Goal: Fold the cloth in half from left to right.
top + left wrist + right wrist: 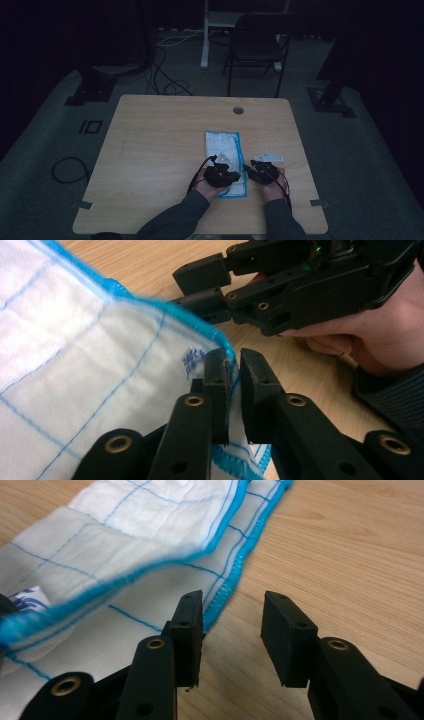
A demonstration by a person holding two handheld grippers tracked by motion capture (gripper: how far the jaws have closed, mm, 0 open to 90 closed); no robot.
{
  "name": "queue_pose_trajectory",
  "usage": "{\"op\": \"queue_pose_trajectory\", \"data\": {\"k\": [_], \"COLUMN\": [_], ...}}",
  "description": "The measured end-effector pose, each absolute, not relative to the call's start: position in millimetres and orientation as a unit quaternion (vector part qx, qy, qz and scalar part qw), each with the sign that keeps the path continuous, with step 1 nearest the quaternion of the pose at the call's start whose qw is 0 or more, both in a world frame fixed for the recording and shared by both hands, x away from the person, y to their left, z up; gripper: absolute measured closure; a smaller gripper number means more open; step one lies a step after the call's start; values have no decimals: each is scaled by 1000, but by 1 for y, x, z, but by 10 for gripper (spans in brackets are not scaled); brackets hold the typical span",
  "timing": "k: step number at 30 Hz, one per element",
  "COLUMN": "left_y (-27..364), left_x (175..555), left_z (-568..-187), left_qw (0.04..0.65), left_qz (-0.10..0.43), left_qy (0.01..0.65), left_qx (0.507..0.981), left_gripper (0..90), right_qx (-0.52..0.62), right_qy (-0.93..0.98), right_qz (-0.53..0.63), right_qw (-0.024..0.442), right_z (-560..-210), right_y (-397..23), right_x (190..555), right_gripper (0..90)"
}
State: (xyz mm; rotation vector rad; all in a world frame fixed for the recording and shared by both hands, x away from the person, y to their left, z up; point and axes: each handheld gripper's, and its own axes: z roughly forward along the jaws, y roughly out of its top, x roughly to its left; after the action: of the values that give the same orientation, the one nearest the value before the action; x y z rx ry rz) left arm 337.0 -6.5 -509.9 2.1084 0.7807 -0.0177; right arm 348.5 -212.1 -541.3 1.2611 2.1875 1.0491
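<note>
Your cloth [223, 150], white with thin blue lines and a bright blue stitched border, lies folded into a long strip on the tabletop [150, 150]. It sits right of the middle, running from mid-table back toward your near edge, where both your hands rest.

Your left gripper [222, 176] sits over the near end of the cloth. In the left gripper view its claw [234, 371] is narrow, with the blue hem of a cloth corner [227, 347] caught in the slim gap between the two pads. A little printed label [192, 360] on the cloth shows just beside that corner. The pinched corner looks lifted a little off the layer beneath it, and the blue border curves away from the pads toward the far side of that view.

Your right gripper [264, 171] rests just beside the cloth's right edge, nearer the right edge of the tabletop. In the right gripper view its claw [231, 611] stands wide with nothing between the pads. One pad hangs over the stitched border [227, 587] of the lower layer, the other over bare wood. Whether that pad touches the cloth you cannot tell. A folded upper layer [150, 535] lies across the cloth beyond the pads.

The two grippers are near each other, your right one just past the corner your left one pinches.
</note>
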Motion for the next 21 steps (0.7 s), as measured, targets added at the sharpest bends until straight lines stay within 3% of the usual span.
{"op": "queue_pose_trajectory", "data": {"k": [8,21], "left_y": [-10,24], "left_x": [335,334], "left_z": [-504,-512], "left_qw": [463,441], "left_qz": [-25,29], "left_qy": [300,326], "left_qx": [834,836], "left_gripper": [763,745], "right_qx": [458,447], "right_qy": [780,781], "right_qz": [374,382], "right_qw": [204,210], "right_z": [-541,-536], "right_y": [-214,-207], "right_x": [349,353], "right_gripper": [608,612]}}
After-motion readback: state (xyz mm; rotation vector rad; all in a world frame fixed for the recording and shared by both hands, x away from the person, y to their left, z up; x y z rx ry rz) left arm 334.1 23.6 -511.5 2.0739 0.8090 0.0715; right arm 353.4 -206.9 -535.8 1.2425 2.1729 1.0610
